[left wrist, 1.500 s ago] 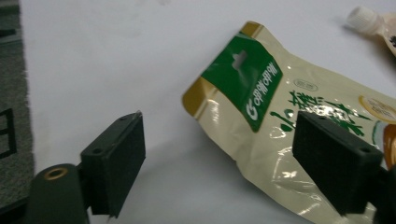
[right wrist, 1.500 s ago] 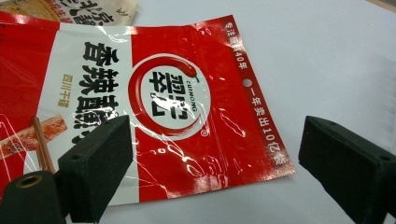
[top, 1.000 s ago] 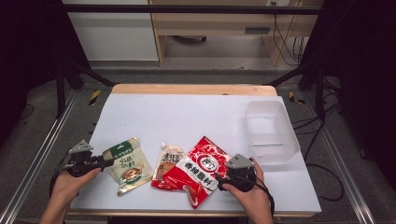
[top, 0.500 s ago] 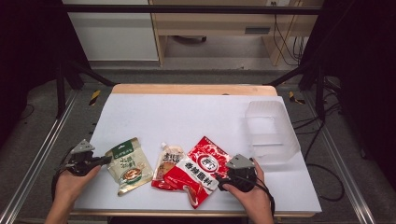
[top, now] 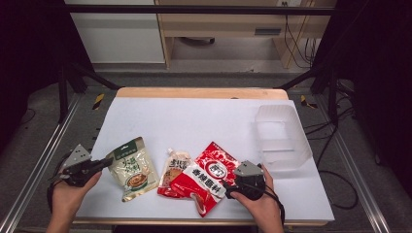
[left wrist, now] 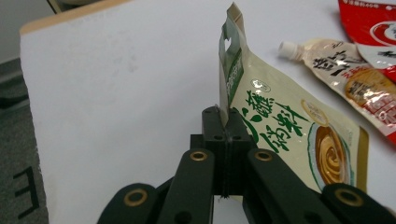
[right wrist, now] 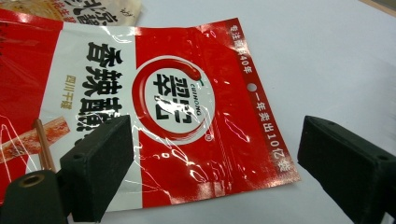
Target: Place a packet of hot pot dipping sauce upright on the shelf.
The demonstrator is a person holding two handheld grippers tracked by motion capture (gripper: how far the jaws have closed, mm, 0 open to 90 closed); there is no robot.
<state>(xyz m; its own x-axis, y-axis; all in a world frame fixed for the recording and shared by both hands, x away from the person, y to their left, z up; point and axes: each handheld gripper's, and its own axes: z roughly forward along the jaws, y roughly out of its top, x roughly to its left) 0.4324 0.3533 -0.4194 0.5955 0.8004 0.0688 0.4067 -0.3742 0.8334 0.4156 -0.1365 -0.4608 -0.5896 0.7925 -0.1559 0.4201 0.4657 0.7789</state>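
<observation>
My left gripper (top: 104,163) (left wrist: 224,122) is shut on the left edge of a cream-and-green sauce pouch (top: 132,168) (left wrist: 285,130). That edge stands up off the white table (top: 204,121) while the rest of the pouch lies on it. A red-and-white chili seasoning pouch (top: 208,175) (right wrist: 173,107) lies near the front edge. My right gripper (top: 228,187) (right wrist: 219,158) is open, its pads on either side of the pouch's near right corner without touching it. A small spouted pouch (top: 176,167) (left wrist: 336,65) lies between the two, partly under the red one.
A clear plastic bin (top: 282,138) stands at the table's right side. The table's wooden far edge (top: 199,92) runs across the back. Metal rails and black stand legs flank the table.
My left gripper has risen slightly, lifting the green pouch's left edge off the table. The right gripper and the red pouch have stayed put.
</observation>
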